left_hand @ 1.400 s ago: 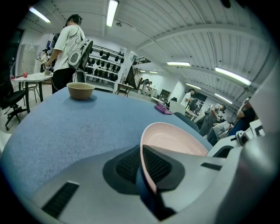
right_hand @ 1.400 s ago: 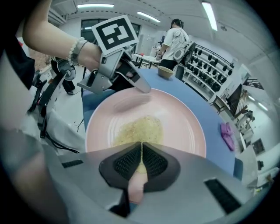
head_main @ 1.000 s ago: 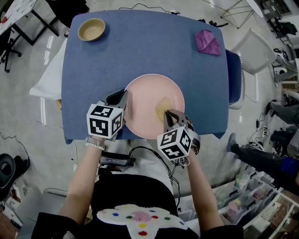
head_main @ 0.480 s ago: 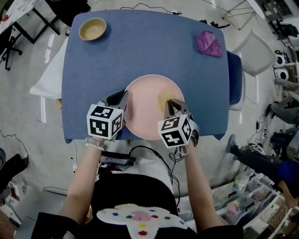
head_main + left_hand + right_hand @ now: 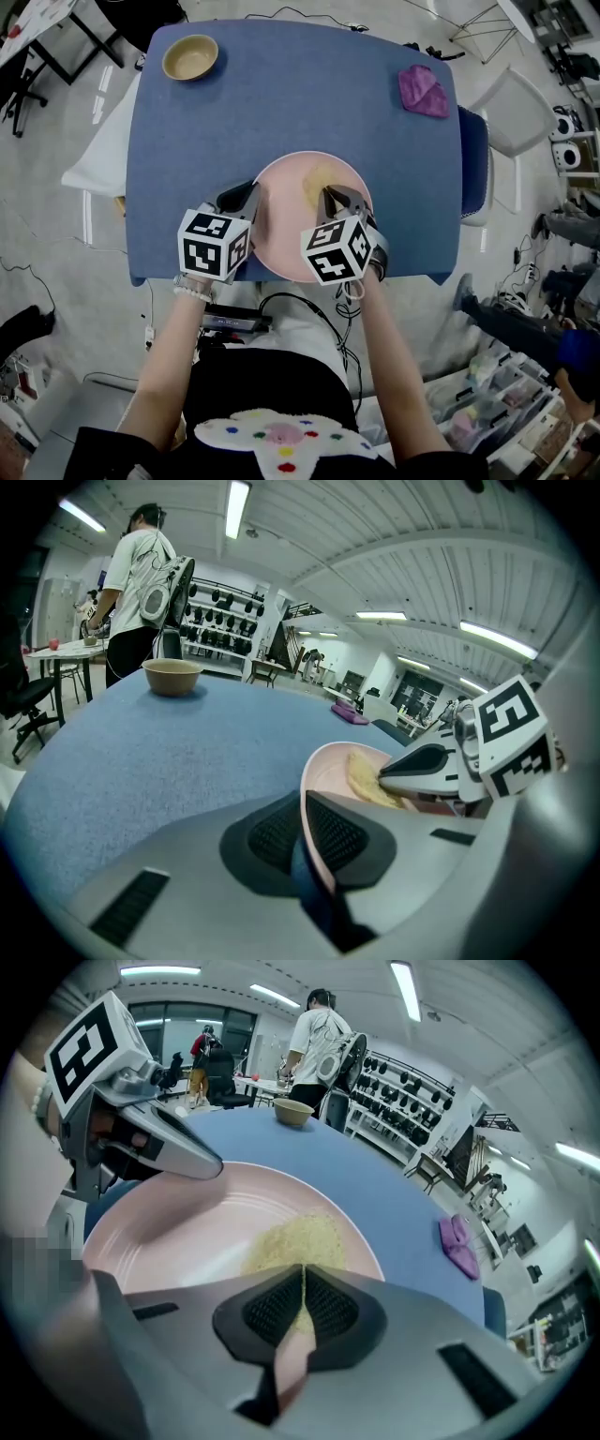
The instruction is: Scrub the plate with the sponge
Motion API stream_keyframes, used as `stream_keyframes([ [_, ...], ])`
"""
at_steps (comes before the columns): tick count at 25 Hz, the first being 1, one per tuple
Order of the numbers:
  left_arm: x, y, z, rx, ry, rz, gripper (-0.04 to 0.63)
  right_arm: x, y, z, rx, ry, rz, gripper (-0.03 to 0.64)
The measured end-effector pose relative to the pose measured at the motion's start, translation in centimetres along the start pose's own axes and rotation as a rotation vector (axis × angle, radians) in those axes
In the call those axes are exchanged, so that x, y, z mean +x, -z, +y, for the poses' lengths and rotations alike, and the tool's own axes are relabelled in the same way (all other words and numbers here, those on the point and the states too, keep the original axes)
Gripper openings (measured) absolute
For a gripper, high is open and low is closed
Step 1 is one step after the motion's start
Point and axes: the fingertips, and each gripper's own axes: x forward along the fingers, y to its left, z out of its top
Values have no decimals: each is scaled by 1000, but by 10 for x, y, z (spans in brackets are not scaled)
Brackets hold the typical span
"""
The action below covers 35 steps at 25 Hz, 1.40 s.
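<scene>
A pink plate (image 5: 291, 225) lies near the front edge of the blue table (image 5: 281, 103). My left gripper (image 5: 248, 200) is shut on the plate's left rim; in the left gripper view the rim (image 5: 314, 789) runs between the ribbed pads. My right gripper (image 5: 336, 200) is over the plate's right half, shut on a thin yellow sponge (image 5: 316, 185) that lies flat on the plate. In the right gripper view the sponge (image 5: 295, 1239) spreads out ahead of the closed jaws onto the plate (image 5: 178, 1232), and the left gripper (image 5: 178, 1152) shows at the far rim.
A tan bowl (image 5: 190, 58) sits at the table's far left corner and a purple cloth (image 5: 424, 91) at the far right. White chairs stand at both sides of the table. A person stands beyond the bowl (image 5: 172, 675) in the left gripper view.
My right gripper has slid the sponge across the plate, leftward and toward the far rim. The left gripper and the plate have stayed put.
</scene>
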Motion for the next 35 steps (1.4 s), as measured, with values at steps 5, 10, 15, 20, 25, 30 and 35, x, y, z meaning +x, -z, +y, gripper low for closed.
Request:
stream_keyframes([
  [5,1,0,0,2,-2,-1,26,4,-18,19,-37,-33,-34,14],
  [10,0,0,-1,3,-4,-3,27,0,-27,41,-66,-67,-71,14],
  [15,0,1,-1,3,-4,-2,28,-8,-27,65,-80,-122,-94,14],
  [20,1,1,0,2,-3,-1,28,-18,-22,88,-128,-171,-104,14],
  [25,1,-1,1,1,0,0,28,-27,-13,98,-150,-215,-106,14],
  [30,0,1,0,-1,3,2,28,-30,0,89,-116,-213,-87,14],
  [35,0,1,1,-2,5,2,28,-30,12,69,-93,-154,-55,15],
])
